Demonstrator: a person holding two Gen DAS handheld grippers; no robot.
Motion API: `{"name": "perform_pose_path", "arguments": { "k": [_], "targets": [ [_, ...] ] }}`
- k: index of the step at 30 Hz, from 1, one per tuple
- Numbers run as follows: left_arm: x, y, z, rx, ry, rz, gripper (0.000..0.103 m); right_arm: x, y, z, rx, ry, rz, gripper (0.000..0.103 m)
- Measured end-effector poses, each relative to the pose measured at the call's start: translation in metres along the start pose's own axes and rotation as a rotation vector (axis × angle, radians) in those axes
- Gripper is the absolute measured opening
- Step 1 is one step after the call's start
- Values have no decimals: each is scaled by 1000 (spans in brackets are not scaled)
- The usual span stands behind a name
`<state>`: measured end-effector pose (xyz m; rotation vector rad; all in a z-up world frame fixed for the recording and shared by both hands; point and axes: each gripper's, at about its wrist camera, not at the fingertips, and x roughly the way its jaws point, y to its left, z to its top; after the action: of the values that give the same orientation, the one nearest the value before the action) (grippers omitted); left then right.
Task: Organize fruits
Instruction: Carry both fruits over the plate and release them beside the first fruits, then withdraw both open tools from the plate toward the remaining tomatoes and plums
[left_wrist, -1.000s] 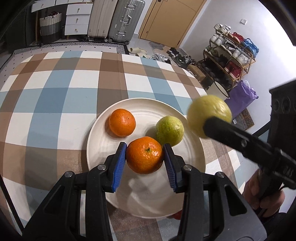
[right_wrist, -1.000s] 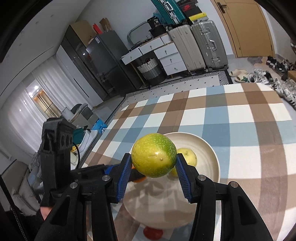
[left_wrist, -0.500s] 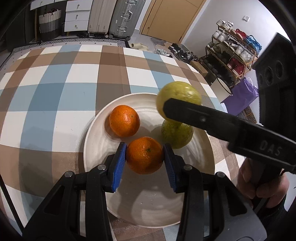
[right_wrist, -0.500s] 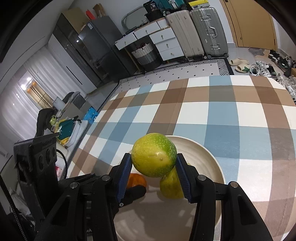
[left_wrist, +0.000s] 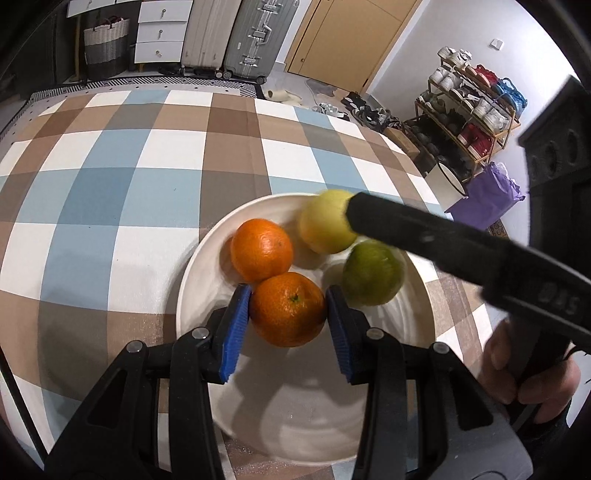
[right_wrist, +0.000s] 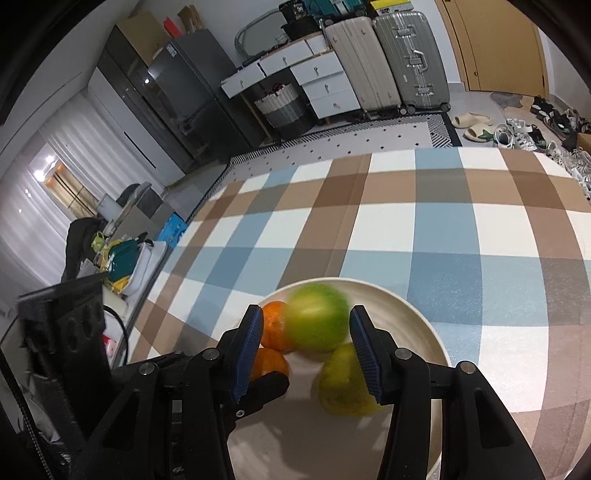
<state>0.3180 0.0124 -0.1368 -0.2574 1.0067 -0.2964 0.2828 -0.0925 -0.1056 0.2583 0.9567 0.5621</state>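
Observation:
A white plate (left_wrist: 192, 280) sits on the checked tablecloth. My left gripper (left_wrist: 288, 321) is shut on an orange (left_wrist: 288, 308) low over the plate. A second orange (left_wrist: 261, 249) and a green citrus (left_wrist: 371, 273) lie on the plate. My right gripper (right_wrist: 306, 343) has its jaws spread; a blurred yellow-green citrus (right_wrist: 317, 321) sits between them with gaps on both sides, over the plate (right_wrist: 417, 321). That fruit also shows in the left wrist view (left_wrist: 325, 221). The other green citrus (right_wrist: 343, 384) lies below it.
The checked tablecloth (left_wrist: 110, 184) spreads to the left and behind the plate. The table's right edge drops off toward a shoe rack (left_wrist: 469, 107) and a purple bag (left_wrist: 487, 199). Suitcases (right_wrist: 388, 59) and drawers stand beyond the far edge.
My right gripper lowered toward the plate and opened its jaws; the yellow-green citrus is blurred and dropping onto the plate. My left gripper stays shut on the orange.

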Motion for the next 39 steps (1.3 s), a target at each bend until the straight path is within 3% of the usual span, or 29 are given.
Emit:
{"name": "perform_pose_path", "arguments": {
  "k": [4, 8, 18, 31, 39],
  "targets": [
    [-4, 0, -1, -6, -16, -4, 38, -17, 0, -3, 12, -46, 19, 50],
    [-10, -6, -1, 18, -19, 12, 48, -37, 0, -12, 35, -95, 35, 50],
    [-34, -16, -8, 48, -56, 38, 48, -68, 7, -38, 61, -138, 49, 50],
    [-100, -43, -31, 149, -186, 176, 48, -110, 22, -73, 44, -216, 67, 50],
    [-135, -57, -55, 172, -225, 212, 50, -130, 36, -91, 10, -266, 61, 51]
  ]
}}
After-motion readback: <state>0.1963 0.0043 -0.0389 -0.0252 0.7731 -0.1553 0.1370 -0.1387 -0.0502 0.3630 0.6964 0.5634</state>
